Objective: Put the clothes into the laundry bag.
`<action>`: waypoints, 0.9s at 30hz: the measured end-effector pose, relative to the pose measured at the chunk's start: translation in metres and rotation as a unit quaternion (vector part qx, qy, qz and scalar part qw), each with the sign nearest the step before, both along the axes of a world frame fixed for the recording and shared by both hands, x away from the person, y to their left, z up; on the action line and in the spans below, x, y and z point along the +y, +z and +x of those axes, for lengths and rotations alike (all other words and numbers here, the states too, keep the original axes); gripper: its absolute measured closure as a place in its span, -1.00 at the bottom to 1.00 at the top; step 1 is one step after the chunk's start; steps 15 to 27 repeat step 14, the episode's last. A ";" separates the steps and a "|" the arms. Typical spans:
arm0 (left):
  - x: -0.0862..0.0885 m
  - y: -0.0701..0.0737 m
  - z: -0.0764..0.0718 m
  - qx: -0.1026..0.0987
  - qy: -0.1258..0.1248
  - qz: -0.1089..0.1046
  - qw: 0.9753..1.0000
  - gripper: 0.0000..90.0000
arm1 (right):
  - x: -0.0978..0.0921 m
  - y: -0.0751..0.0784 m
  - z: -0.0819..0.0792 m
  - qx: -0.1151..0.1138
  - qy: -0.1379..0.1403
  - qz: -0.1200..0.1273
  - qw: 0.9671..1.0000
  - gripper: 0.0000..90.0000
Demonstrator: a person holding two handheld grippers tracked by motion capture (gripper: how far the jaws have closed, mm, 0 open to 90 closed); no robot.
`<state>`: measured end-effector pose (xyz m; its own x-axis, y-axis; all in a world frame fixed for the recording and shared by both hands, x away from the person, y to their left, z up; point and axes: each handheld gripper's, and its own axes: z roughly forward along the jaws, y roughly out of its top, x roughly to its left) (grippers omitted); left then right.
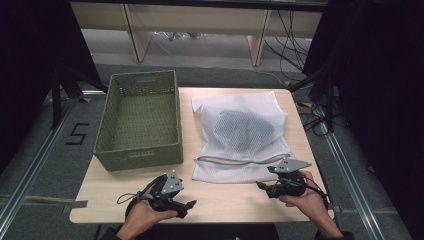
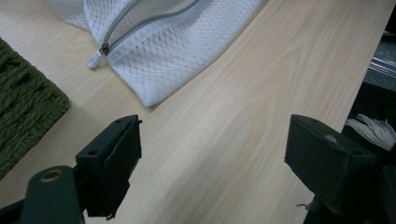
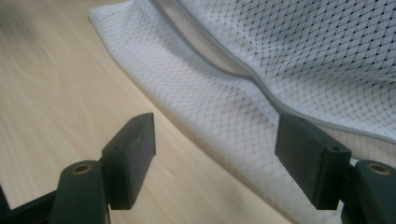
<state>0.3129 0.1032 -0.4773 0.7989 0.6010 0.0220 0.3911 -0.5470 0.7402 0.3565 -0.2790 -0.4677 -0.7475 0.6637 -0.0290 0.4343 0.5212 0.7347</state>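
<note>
White mesh zippered laundry bag (image 1: 243, 137) lies flat at the desk's (image 1: 225, 200) right, zipper (image 1: 235, 161) nearest, so both grippers, left (image 1: 176, 202) and right (image 1: 270, 186), fingers spread and empty, can reach it beside the green woven basket (image 1: 140, 117).

I'm working in what looks like a lab or recording studio rather than a home. The small light wooden table (image 1: 240, 200) stands on grey carpet between metal floor rails (image 1: 30, 167), and black curtains (image 1: 380, 75) close off both sides. A number five is taped in black on the floor (image 1: 78, 133) at my left. Loose cables (image 1: 290, 35) trail across the floor behind the table, under a plain wooden bench (image 1: 200, 20). Only a green woven basket (image 1: 142, 152) and a white mesh laundry bag (image 1: 240, 135) lie on the table, set out like props.
</note>
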 end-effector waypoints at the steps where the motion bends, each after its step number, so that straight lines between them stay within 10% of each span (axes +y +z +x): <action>1: 0.000 0.000 0.000 0.000 0.001 0.000 1.000 -0.60 | -0.001 0.000 -0.002 -0.001 0.002 -0.003 1.000 -0.34; 27: 0.004 -0.005 0.008 0.005 0.017 0.002 1.000 -0.59 | -0.003 -0.005 -0.006 0.003 0.009 -0.019 1.000 -0.34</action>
